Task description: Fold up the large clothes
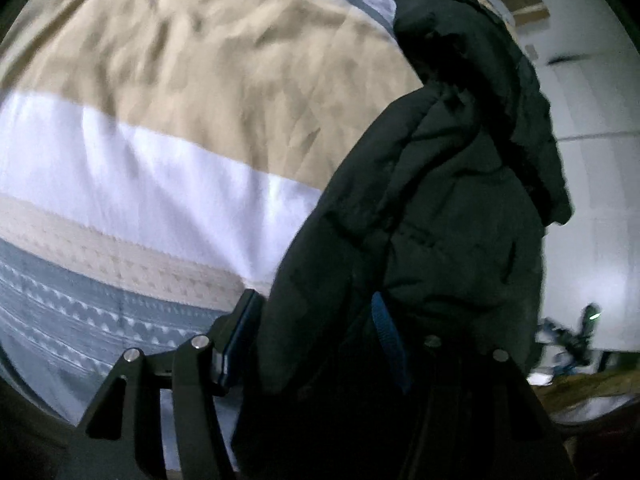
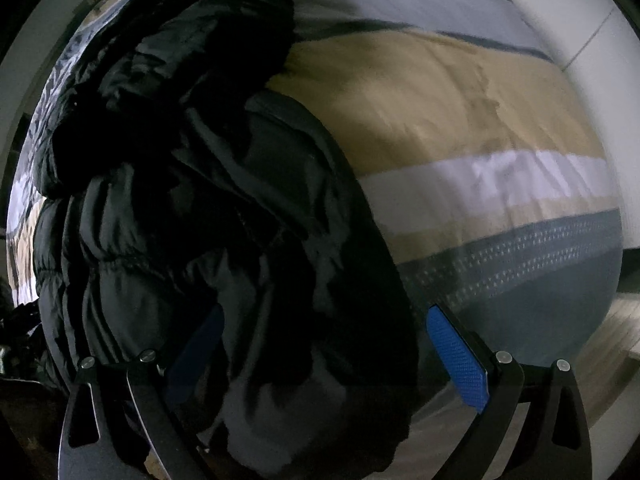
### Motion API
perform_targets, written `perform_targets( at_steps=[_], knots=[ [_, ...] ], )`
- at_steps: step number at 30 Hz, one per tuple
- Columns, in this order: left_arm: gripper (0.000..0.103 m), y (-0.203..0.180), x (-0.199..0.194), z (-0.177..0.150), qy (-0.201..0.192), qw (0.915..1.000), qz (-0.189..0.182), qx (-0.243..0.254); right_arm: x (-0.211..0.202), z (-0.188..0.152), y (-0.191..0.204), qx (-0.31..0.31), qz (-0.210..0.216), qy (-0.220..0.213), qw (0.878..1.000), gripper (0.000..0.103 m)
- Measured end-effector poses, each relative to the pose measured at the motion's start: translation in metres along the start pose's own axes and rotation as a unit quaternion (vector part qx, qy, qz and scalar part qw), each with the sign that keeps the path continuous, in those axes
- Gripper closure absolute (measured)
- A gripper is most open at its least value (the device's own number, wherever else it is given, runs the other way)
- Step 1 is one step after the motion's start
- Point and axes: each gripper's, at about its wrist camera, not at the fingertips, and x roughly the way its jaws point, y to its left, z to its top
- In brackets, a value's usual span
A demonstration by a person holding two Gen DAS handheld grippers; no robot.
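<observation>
A black puffer jacket (image 1: 452, 208) hangs in the air above a striped bed. In the left wrist view it fills the right half, and my left gripper (image 1: 320, 336) has its two fingers set wide with a thick bunch of jacket between them. In the right wrist view the jacket (image 2: 192, 200) fills the left and middle. My right gripper (image 2: 324, 344) also stands wide, with bulky jacket fabric between its blue pads (image 2: 456, 356). The left pad is half buried in fabric.
The bed cover (image 1: 180, 80) has tan, white and grey patterned bands and lies under the jacket; it also shows in the right wrist view (image 2: 460, 112). A white wall (image 1: 600, 160) stands at the right. Small clutter (image 1: 576, 340) sits low by that wall.
</observation>
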Motion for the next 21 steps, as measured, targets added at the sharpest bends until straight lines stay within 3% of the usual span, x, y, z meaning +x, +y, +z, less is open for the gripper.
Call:
perform_targets(
  at_steps=[4,6,15,21],
  knots=[
    [0.047,-0.002,0.001,-0.014,0.015,0.9984,-0.049,-0.022,0.013,-0.005,-0.015,0.012,0.038,0.008,0.999,0.003],
    [0.047,-0.008,0.001,-0.017,0.018,0.9982,-0.055,-0.017,0.020,-0.006,-0.021,0.018,0.063,0.009,0.998,0.003],
    [0.047,-0.022,0.008,-0.040,0.023,0.9991,-0.033,-0.013,0.067,-0.025,-0.040,0.039,0.132,0.048,0.989,0.002],
    [0.047,-0.030,0.016,-0.052,0.042,0.9988,-0.022,-0.006,0.082,-0.034,-0.030,0.026,0.164,0.066,0.984,0.002]
  ],
)
